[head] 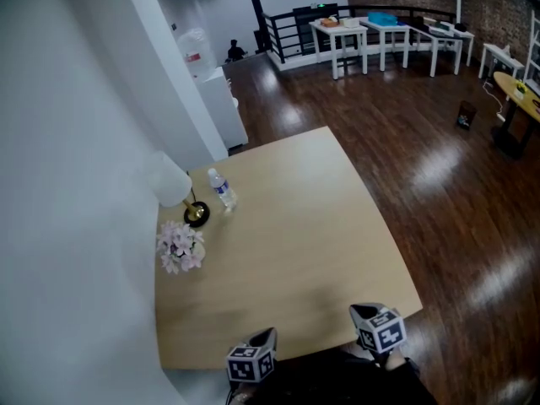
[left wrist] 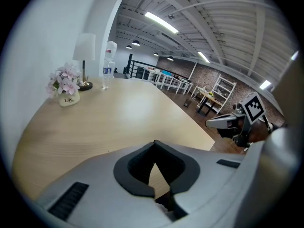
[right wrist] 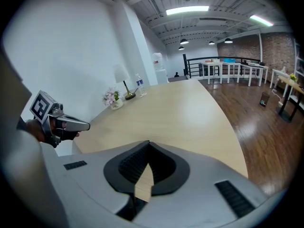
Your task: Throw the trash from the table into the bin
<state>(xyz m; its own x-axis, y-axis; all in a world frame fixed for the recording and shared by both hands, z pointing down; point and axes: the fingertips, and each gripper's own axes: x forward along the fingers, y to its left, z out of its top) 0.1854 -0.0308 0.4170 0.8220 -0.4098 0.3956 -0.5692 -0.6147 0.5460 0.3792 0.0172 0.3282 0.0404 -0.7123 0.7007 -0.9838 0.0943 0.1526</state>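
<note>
Wood table [head: 287, 226] holds a water bottle [head: 223, 189] by the lamp [head: 173, 184] — far from my left gripper [left wrist: 154, 142] and right gripper [right wrist: 148, 142], both closed, holding nothing. No bin shows; maybe the bottle is trash to fetch — maybe the trash is gone.

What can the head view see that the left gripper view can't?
Only the head view shows the marker cube on the left gripper, and the whole table from above, right out to its corners. Only the left gripper view shows the ceiling lights and that gripper's own jaws, closed with nothing between them. Both views show the lamp, the bottle, the flowers and the right gripper.
</note>
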